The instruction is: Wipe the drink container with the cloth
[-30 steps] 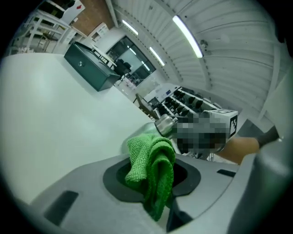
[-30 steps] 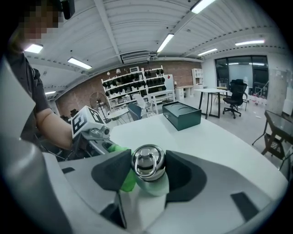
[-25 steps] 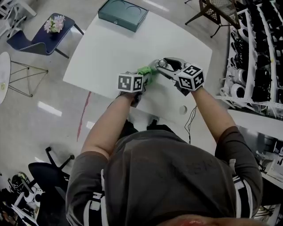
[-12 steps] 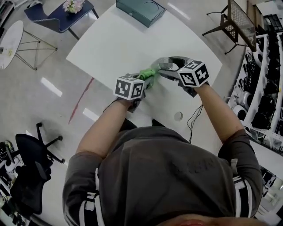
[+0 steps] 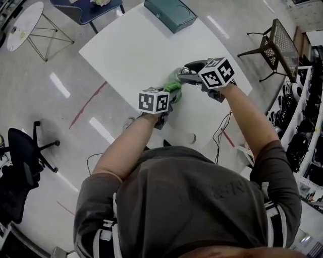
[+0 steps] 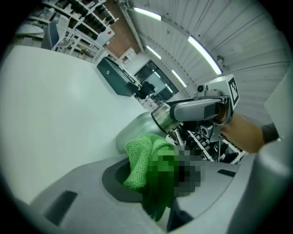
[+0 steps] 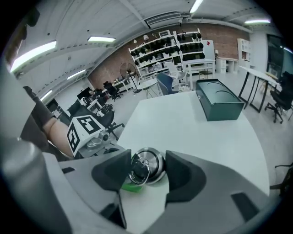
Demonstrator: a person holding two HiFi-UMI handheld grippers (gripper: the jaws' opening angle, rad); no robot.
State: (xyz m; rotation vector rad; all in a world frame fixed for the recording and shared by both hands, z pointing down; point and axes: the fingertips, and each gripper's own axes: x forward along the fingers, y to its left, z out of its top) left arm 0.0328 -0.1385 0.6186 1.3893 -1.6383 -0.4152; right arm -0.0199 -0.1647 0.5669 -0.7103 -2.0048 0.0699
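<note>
A silver metal drink container (image 5: 181,76) lies tilted on the white table (image 5: 132,49). My right gripper (image 5: 191,72) is shut on its lidded top (image 7: 147,166), one pad on each side; its jaws have just been closing with that top between them. My left gripper (image 5: 169,93) is shut on a bunched green cloth (image 6: 145,159), which is pressed against the container's rounded body (image 6: 136,130). A strip of the cloth (image 7: 130,187) shows under the container in the right gripper view. The cloth (image 5: 173,86) sits between the two marker cubes.
A dark teal box (image 5: 170,14) stands at the table's far edge, also the teal box (image 7: 219,105) ahead of the right gripper. A round cable port (image 5: 192,137) and a black cable (image 5: 220,132) are near the front edge. A mesh chair (image 5: 280,40) stands at right.
The left gripper with the cloth has shifted a little along the container and rolled. The right gripper has stayed at the container's top and turned.
</note>
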